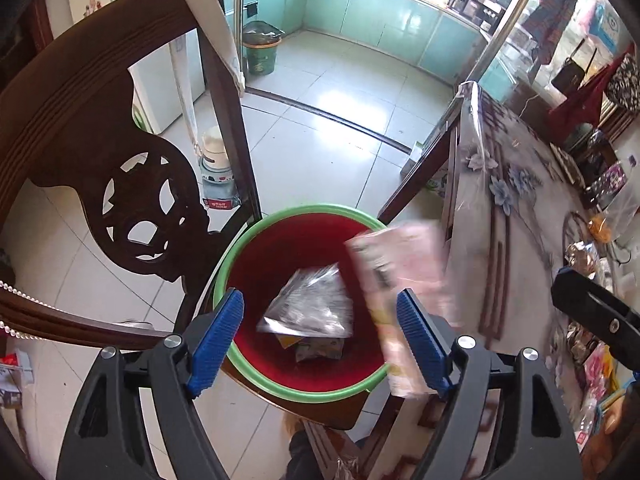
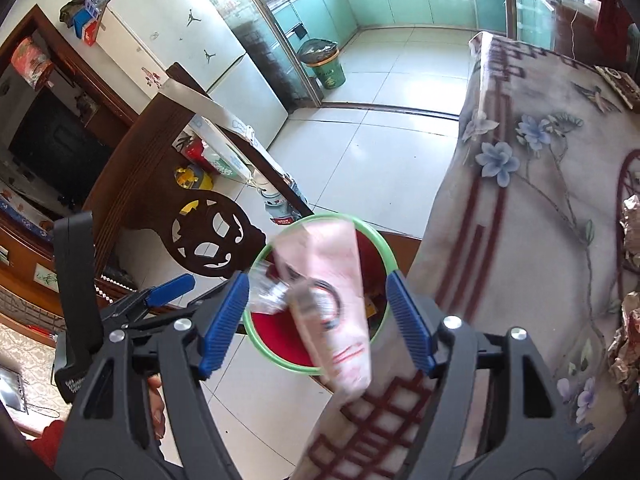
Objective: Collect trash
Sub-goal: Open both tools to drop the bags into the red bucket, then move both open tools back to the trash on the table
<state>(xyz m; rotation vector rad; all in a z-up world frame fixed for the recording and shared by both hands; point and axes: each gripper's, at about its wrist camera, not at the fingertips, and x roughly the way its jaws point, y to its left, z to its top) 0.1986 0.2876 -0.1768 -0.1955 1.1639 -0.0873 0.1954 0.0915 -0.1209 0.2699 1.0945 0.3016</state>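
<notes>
Wrapper: a pink wrapper point(image 1: 404, 300), blurred, hangs over the bin's mouth at lower centre of both views point(image 2: 336, 312); in neither view do any pads visibly touch it.
Bin: a red bin with a green rim point(image 1: 256, 380) sits at lower centre, on a dark wooden chair seat; inside lie a clear plastic bag point(image 1: 310, 304) and some printed scraps beneath it.
Left gripper: the left gripper point(image 1: 320, 344) is above the bin, its blue pads wide apart, clamped on nothing.
Right gripper: the right gripper point(image 2: 316, 320) is also over the bin, jaws spread, the wrapper between them.
Chair: a carved dark chair back point(image 1: 132, 208) fills the left of the left view.
Table: a flowered tablecloth point(image 2: 532, 184) covers the table at right, just beside the bin.
Background: a green kitchen bin point(image 1: 261, 50) stands upper centre.
</notes>
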